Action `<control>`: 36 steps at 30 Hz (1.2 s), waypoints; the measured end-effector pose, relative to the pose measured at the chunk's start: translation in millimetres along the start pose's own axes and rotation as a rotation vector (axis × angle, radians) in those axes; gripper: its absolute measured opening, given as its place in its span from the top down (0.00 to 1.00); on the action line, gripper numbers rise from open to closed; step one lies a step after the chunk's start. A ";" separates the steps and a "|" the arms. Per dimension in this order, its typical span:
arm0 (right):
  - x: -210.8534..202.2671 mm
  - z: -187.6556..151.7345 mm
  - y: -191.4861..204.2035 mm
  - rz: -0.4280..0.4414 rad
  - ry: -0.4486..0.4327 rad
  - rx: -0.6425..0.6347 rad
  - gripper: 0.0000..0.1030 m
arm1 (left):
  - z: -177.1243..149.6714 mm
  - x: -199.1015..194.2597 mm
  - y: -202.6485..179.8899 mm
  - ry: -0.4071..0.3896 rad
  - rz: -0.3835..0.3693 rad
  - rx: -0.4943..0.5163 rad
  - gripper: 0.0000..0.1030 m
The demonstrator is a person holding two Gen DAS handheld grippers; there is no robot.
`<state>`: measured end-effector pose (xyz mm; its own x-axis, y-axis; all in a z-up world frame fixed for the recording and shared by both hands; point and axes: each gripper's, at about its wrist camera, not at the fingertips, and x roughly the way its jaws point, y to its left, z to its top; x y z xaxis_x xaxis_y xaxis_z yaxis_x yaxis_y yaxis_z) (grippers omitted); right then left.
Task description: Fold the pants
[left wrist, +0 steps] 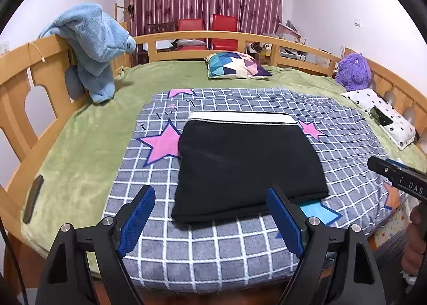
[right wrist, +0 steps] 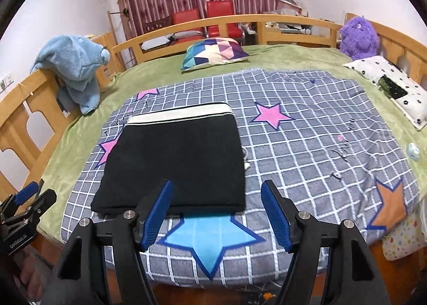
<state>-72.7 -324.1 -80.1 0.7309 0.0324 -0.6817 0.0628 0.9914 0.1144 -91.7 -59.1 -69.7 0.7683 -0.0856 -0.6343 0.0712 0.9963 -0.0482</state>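
On my left, the left gripper (left wrist: 210, 214) hangs above the near edge of the bed with its blue pads spread wide and nothing between them; the pants (left wrist: 248, 166) lie ahead of it and slightly to its right, on the grid-patterned quilt (left wrist: 202, 251). They are already a compact black rectangle, with the pale waistband (left wrist: 241, 117) along the far edge and the folded near edge running left to right across my view. In the left wrist view the right pad overlaps the bundle's near edge, though I judge it is above the cloth, not touching it. Moving right, the right gripper (right wrist: 216, 214) also stands well open and empty, above the blue star (right wrist: 210, 241) just before the bundle's near right corner; here the pants (right wrist: 176, 161) lie ahead and to its left. So the bundle sits between the two tools, roughly centred, neither clearly nearer. The fold looks essentially finished to me. If another fold is wanted, I'd take the two near corners and carry them toward the waistband, since the longer side appears to run away from me, though the fisheye makes that uncertain.
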 end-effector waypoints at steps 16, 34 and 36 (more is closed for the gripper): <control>-30.7 -10.9 11.7 0.002 -0.064 -0.042 0.11 | -2.7 -21.9 0.1 -0.043 0.015 -0.023 0.17; -32.0 -15.9 13.1 -0.010 -0.058 -0.053 0.11 | -4.2 -21.1 1.9 -0.055 0.018 -0.027 0.17; -32.3 -15.6 12.2 -0.010 -0.060 -0.049 0.10 | -4.4 -21.6 1.7 -0.057 0.018 -0.028 0.17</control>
<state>-106.1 -311.1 -68.0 0.7697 0.0167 -0.6382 0.0380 0.9967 0.0719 -111.0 -55.6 -59.5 0.8043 -0.0672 -0.5904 0.0396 0.9974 -0.0597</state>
